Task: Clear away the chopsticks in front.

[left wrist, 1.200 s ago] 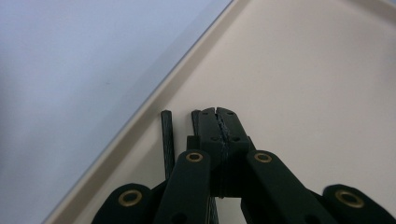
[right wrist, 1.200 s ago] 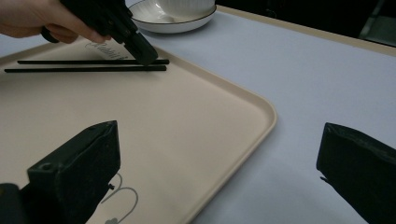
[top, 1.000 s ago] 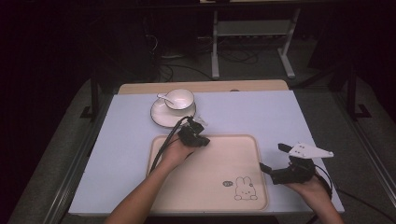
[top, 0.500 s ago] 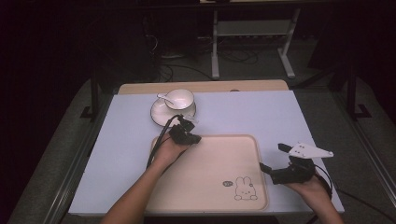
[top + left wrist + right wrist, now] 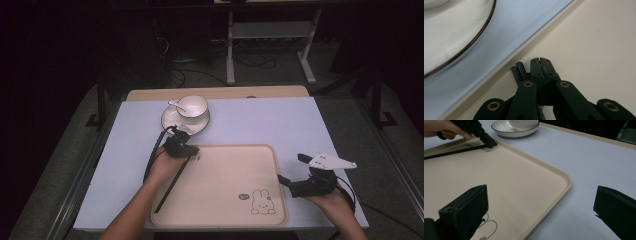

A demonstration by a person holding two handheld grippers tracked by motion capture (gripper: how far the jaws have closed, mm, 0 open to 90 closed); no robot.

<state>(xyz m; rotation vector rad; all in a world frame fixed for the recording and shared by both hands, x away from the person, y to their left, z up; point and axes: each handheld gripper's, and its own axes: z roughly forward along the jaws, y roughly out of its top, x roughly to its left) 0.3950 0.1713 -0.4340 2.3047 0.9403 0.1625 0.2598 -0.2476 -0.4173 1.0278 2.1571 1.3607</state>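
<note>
A beige tray [image 5: 225, 175] with a rabbit drawing lies on the pale blue table cover. My left gripper [image 5: 191, 150] is shut, its tips [image 5: 541, 61] resting low on the tray's far left corner with nothing between the jaws; its black cable runs back across the tray. Just beyond that corner stands a white cup [image 5: 192, 106] with a spoon on a dark-rimmed saucer [image 5: 172, 121], whose rim [image 5: 454, 50] lies close ahead of the left gripper. My right gripper [image 5: 294, 170] hovers open and empty at the tray's right edge [image 5: 567, 182], jaws wide apart.
The table cover [image 5: 280, 122] stretches behind and to the right of the tray. A wooden strip [image 5: 225, 93] marks the table's far edge. Beyond it stand a metal frame and floor cables in the dark.
My left gripper has slid left along the tray's far edge toward its far left corner, still shut. The right gripper has stayed where it was.
</note>
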